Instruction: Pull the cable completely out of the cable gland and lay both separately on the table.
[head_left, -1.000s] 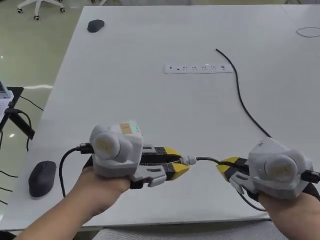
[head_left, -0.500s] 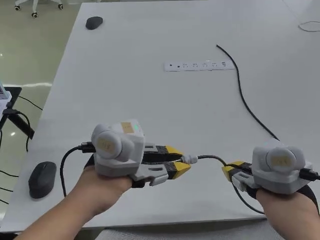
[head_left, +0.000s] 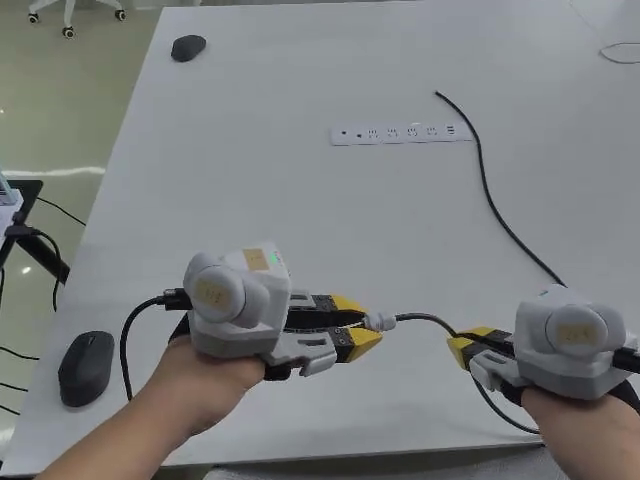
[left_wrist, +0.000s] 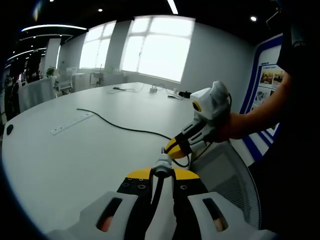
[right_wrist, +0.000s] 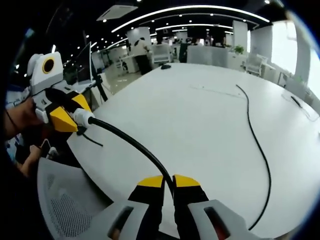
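Note:
Near the table's front edge, my left gripper (head_left: 356, 326) is shut on the small white cable gland (head_left: 377, 322), whose tip pokes out past the yellow jaw tips (left_wrist: 162, 166). A black cable (head_left: 425, 320) comes out of the gland, arcs right and enters my right gripper (head_left: 463, 346), which is shut on it. In the right gripper view the cable (right_wrist: 131, 143) runs from the yellow tips of my right gripper (right_wrist: 168, 181) up left to the gland (right_wrist: 83, 118), held by the left gripper (right_wrist: 65, 112). Behind my right hand the cable trails away across the table (head_left: 490, 200).
A white power strip (head_left: 400, 133) lies mid-table. One dark mouse (head_left: 188, 46) sits at the far left corner, another (head_left: 83, 367) by the near left edge. A thin wire loop (head_left: 620, 50) lies far right. A mesh chair back (right_wrist: 65, 200) is below the front edge.
My right gripper has drawn a little to the right and toward the near edge, so slightly more cable shows between it and the gland. The left gripper has stayed put.

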